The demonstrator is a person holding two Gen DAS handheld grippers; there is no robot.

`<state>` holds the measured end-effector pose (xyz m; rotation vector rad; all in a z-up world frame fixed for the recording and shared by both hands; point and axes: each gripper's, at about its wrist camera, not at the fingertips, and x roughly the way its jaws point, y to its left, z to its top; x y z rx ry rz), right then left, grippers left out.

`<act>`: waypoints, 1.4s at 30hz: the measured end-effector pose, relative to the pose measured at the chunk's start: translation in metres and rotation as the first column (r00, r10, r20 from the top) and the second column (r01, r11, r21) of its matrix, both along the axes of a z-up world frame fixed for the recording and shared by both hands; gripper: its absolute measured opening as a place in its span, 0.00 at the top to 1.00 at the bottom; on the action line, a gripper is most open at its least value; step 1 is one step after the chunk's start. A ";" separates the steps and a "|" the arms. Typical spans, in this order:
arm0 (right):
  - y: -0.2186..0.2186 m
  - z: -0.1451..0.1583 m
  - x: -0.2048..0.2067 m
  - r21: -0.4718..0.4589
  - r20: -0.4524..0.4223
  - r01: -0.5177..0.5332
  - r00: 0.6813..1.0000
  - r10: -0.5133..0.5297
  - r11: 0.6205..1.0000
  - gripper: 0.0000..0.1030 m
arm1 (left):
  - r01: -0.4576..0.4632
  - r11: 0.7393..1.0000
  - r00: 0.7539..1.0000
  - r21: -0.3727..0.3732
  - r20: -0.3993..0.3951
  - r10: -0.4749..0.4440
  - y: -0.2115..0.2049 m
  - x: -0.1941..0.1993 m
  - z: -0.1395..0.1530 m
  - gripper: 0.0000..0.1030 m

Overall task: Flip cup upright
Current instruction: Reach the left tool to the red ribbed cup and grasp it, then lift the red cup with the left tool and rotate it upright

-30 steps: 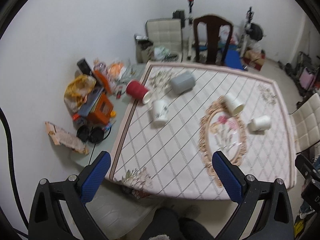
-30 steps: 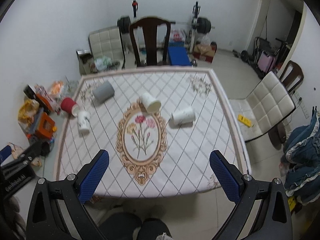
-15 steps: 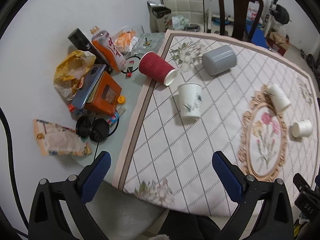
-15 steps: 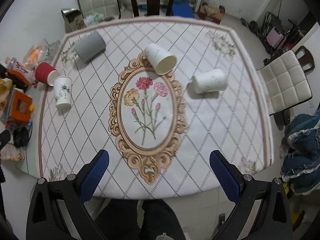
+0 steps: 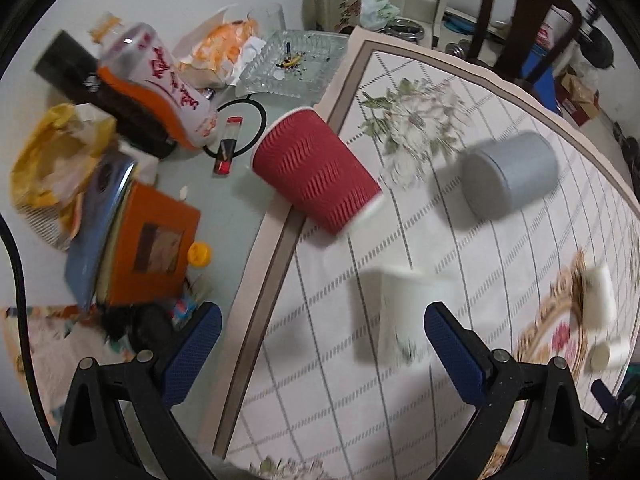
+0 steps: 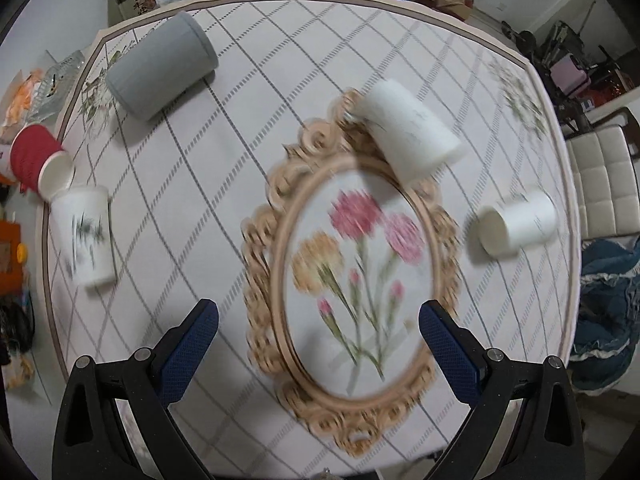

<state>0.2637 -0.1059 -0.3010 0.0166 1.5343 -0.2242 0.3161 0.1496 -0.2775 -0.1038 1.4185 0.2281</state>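
Note:
Several cups lie on their sides on the patterned tablecloth [image 6: 224, 208]. A red ribbed paper cup [image 5: 316, 176] lies at the cloth's left edge, also in the right wrist view [image 6: 38, 164]. A grey cup [image 5: 508, 174] [image 6: 160, 66] lies further back. A white leaf-print cup [image 5: 404, 316] [image 6: 86, 236] lies just ahead of my left gripper [image 5: 320, 340], which is open and empty. Two more white cups [image 6: 408, 136] [image 6: 516, 228] lie ahead of my right gripper [image 6: 318, 336], open and empty above the floral oval.
Left of the cloth sit a bottle [image 5: 160, 88], an orange box [image 5: 152, 240], a yellow bag [image 5: 48, 160], a glass tray [image 5: 292, 60] and a lighter [image 5: 228, 144]. Chairs stand behind the table [image 5: 524, 20] and at the right [image 6: 600, 184].
Both grippers have moved down and forward toward the table, so the cups loom larger. The left one swung toward the red and leaf-print cups. Both stay open.

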 end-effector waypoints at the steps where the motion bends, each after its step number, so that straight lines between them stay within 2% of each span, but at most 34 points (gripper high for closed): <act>1: 0.002 -0.004 0.010 0.002 0.002 0.004 1.000 -0.004 1.000 0.02 | -0.008 1.000 1.000 -0.005 -0.005 0.008 0.004 0.009 -0.005 0.00; 11: 0.018 -0.050 0.090 -0.007 -0.007 0.025 1.000 -0.025 1.000 0.02 | -0.091 0.995 0.995 -0.030 -0.050 0.090 0.042 0.083 -0.059 0.00; 15: 0.028 -0.064 0.109 -0.021 -0.011 0.024 1.000 -0.024 0.999 0.02 | -0.103 0.993 0.993 -0.057 -0.058 0.099 0.049 0.095 -0.074 0.00; 18: 0.034 -0.072 0.114 -0.026 -0.016 0.024 1.000 -0.025 0.999 0.02 | -0.128 0.986 0.991 -0.105 -0.062 0.122 0.056 0.099 -0.083 0.06; 21: 0.039 -0.077 0.117 -0.033 -0.023 0.018 1.000 -0.019 0.999 0.02 | -0.130 0.985 0.991 -0.116 -0.039 0.126 0.058 0.099 -0.084 0.08; 25: 0.041 -0.077 0.117 -0.042 -0.024 0.015 1.000 -0.016 0.999 0.02 | -0.106 0.988 0.994 -0.113 -0.013 0.105 0.057 0.099 -0.083 0.18; 35: 0.038 -0.064 0.113 -0.055 0.004 0.015 1.000 -0.015 0.998 0.02 | -0.011 1.000 0.999 0.000 0.032 0.011 0.047 0.102 -0.080 0.20; 42: 0.030 -0.050 0.096 -0.058 0.025 0.050 0.999 -0.048 0.997 0.02 | 0.042 0.998 0.995 0.041 0.089 -0.046 0.044 0.099 -0.050 0.20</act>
